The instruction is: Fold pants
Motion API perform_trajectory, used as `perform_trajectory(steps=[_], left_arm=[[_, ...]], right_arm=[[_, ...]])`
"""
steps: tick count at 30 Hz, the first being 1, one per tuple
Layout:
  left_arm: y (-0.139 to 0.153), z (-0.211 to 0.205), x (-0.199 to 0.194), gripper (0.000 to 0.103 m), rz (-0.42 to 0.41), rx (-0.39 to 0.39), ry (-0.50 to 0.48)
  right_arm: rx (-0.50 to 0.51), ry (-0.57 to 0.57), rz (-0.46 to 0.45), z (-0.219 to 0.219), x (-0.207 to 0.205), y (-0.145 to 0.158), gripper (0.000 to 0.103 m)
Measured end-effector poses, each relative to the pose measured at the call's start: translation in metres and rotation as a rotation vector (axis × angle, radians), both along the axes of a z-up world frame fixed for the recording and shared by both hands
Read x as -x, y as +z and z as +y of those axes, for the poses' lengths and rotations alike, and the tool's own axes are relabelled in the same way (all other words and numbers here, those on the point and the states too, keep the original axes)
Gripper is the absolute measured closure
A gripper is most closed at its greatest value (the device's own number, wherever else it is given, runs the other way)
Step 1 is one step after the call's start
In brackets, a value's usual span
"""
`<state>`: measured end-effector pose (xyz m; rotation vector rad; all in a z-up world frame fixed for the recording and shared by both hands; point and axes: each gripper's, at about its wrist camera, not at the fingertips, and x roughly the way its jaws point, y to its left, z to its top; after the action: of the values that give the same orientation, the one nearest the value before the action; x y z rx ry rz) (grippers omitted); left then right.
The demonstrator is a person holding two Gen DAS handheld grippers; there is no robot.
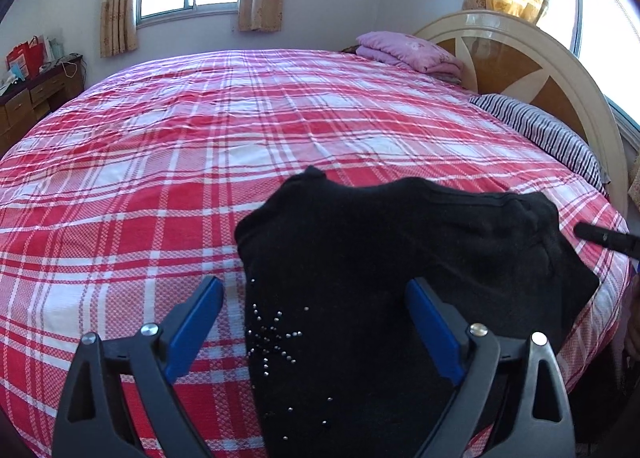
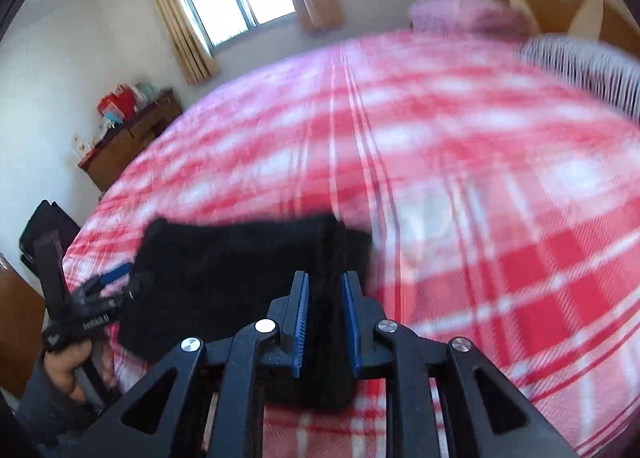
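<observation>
Black pants [image 1: 380, 258] with small silver studs lie partly folded on the near edge of a red and white plaid bed [image 1: 200, 158]. My left gripper [image 1: 316, 294] is open, its blue pads on either side of the pants' left part, just above the cloth. My right gripper [image 2: 324, 290] is shut on a bunched fold of the black pants [image 2: 240, 270], lifted a little off the bed; this view is blurred. The right gripper's tip shows in the left wrist view [image 1: 600, 236]. The left gripper shows in the right wrist view [image 2: 116, 282].
A folded pink blanket [image 1: 408, 50] and a striped pillow [image 1: 540, 134] lie by the round headboard [image 1: 520, 58] at the far right. A wooden dresser [image 1: 36, 98] with red bags stands left of the bed. Curtained windows are behind.
</observation>
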<state>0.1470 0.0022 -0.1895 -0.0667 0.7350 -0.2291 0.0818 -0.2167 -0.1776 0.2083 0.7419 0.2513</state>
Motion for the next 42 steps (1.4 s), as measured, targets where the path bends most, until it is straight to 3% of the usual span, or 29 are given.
perform_trajectory(steps=[2, 4, 6, 10, 13, 19, 22, 24, 26, 27, 30, 32, 34, 35, 42], left_arm=[[0.001, -0.002, 0.000, 0.008, -0.010, 0.006, -0.004], [-0.001, -0.006, -0.001, 0.008, -0.005, -0.020, -0.011], [-0.003, -0.010, -0.001, 0.008, 0.001, -0.041, -0.021], [-0.003, -0.006, 0.001, 0.005, 0.003, -0.040, -0.020], [-0.006, -0.003, 0.003, 0.003, 0.012, -0.044, -0.016], [-0.008, 0.009, 0.018, 0.002, 0.024, -0.061, -0.010], [-0.011, 0.017, 0.027, 0.002, 0.028, -0.084, -0.002], [-0.012, 0.020, 0.031, 0.002, 0.032, -0.076, 0.009], [-0.012, 0.020, 0.031, 0.002, 0.028, -0.074, 0.013], [-0.012, 0.019, 0.031, 0.002, 0.025, -0.079, 0.014], [-0.011, 0.017, 0.033, 0.002, 0.016, -0.084, 0.010], [-0.011, 0.018, 0.034, 0.002, 0.016, -0.080, 0.011], [-0.011, 0.019, 0.034, 0.002, 0.017, -0.075, 0.012], [-0.011, 0.018, 0.034, 0.002, 0.020, -0.075, 0.011], [-0.018, 0.014, 0.036, 0.002, 0.040, -0.078, 0.015]], right_arm=[[-0.012, 0.072, -0.048, 0.017, 0.000, 0.017, 0.077], [-0.048, 0.166, -0.039, 0.035, -0.006, 0.020, 0.065], [-0.059, 0.216, 0.012, 0.052, -0.019, 0.010, 0.065], [0.035, 0.138, 0.150, 0.055, -0.047, -0.028, 0.065], [0.012, 0.153, 0.150, 0.046, -0.048, -0.029, 0.065], [0.112, 0.148, 0.145, 0.055, -0.045, -0.018, 0.065], [0.145, 0.187, 0.099, 0.074, -0.046, -0.004, 0.065], [0.115, 0.256, 0.072, 0.095, -0.049, 0.005, 0.065], [0.016, 0.356, 0.066, 0.114, -0.054, 0.012, 0.065], [-0.072, 0.432, 0.085, 0.125, -0.058, 0.014, 0.065], [-0.168, 0.518, 0.129, 0.146, -0.071, 0.009, 0.065], [-0.107, 0.463, 0.180, 0.156, -0.088, -0.009, 0.065], [-0.029, 0.394, 0.286, 0.159, -0.107, -0.039, 0.064], [-0.080, 0.398, 0.277, 0.155, -0.111, -0.044, 0.065], [-0.094, 0.400, 0.295, 0.153, -0.108, -0.025, 0.065]])
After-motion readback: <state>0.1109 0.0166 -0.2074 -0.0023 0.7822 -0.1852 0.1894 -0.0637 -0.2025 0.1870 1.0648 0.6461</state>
